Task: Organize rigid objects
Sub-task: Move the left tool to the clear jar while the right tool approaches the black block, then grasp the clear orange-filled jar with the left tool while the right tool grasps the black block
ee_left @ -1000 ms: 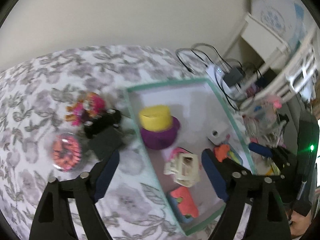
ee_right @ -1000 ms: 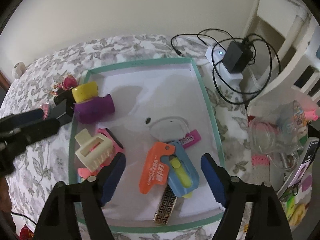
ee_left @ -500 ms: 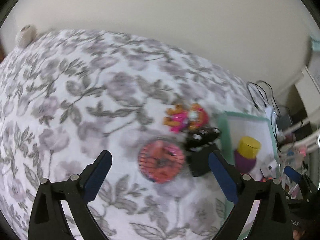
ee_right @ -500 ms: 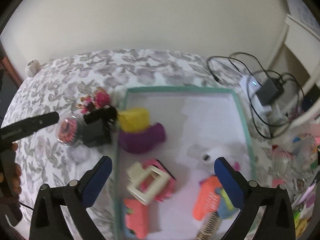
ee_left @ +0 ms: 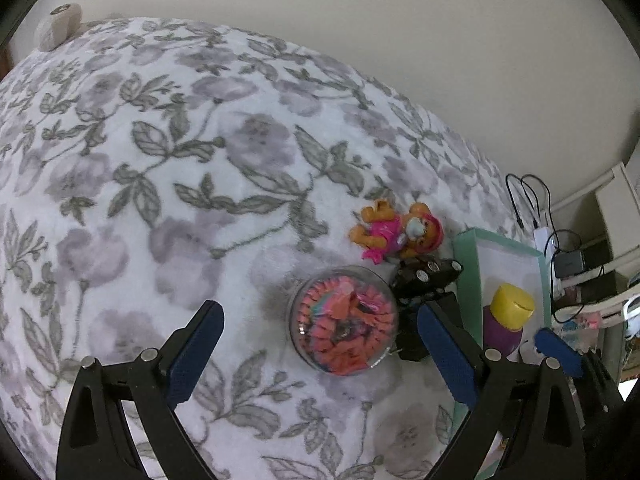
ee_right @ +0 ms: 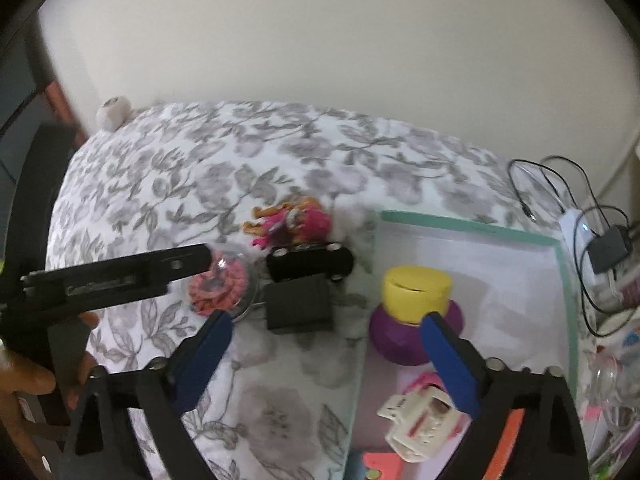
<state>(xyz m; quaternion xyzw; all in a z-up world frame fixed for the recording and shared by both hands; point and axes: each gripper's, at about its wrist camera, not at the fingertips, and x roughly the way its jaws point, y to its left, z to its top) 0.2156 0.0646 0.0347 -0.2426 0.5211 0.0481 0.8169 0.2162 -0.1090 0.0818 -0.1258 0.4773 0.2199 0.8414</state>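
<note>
Left tongs [ee_left: 318,354] spread wide, empty; jaws just opened further. Clear round dome of pink-orange pieces [ee_left: 345,322] between them, untouched. Right tongs [ee_right: 326,360] wide, empty, just narrowing slightly. Ahead, outside green-rimmed white tray [ee_right: 472,229]: black binder clip [ee_right: 300,306], orange-pink toy figure [ee_right: 290,220]. Roughly half sorted.

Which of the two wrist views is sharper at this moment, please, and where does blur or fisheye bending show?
Left wrist view: sharper, the clear round dish of pink-orange pieces is crisp, though the floral blanket bulges. Right wrist view: smeared, blurring the orange-and-pink toy figure and black binder clip.
</note>
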